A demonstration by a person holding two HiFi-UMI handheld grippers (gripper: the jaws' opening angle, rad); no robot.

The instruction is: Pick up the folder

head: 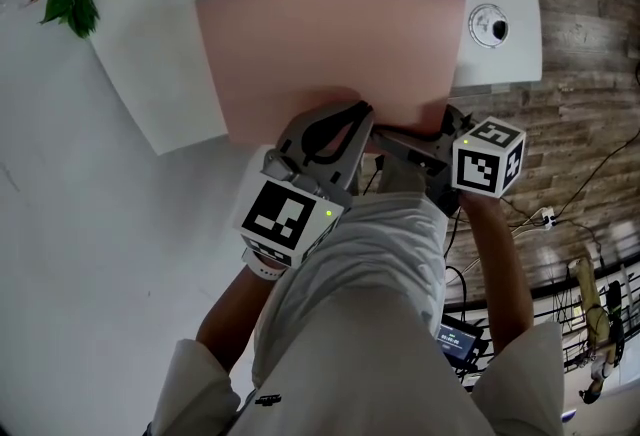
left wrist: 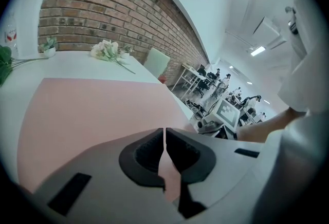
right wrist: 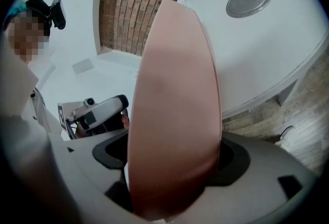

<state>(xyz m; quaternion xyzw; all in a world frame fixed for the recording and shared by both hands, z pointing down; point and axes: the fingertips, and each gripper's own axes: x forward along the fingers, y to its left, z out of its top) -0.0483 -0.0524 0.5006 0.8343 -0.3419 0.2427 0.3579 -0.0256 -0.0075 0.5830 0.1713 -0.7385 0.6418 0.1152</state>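
The fingers [left wrist: 141, 159] of your left gripper [left wrist: 164, 138] pinch the near edge of the pink folder [head: 330, 49], lying on the white table [head: 165, 49] at 12 o'clock. Your right gripper [right wrist: 175, 161] sits loose around it. Lift now, with one side unsqueezed, and it may bend and slip.

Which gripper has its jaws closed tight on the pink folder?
The left gripper: its jaws pinch the folder; those of the right gripper stand wide around it.

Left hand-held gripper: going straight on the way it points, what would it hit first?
The pink folder, whose edge the left hand-held gripper pinches; past it, probably the white table.
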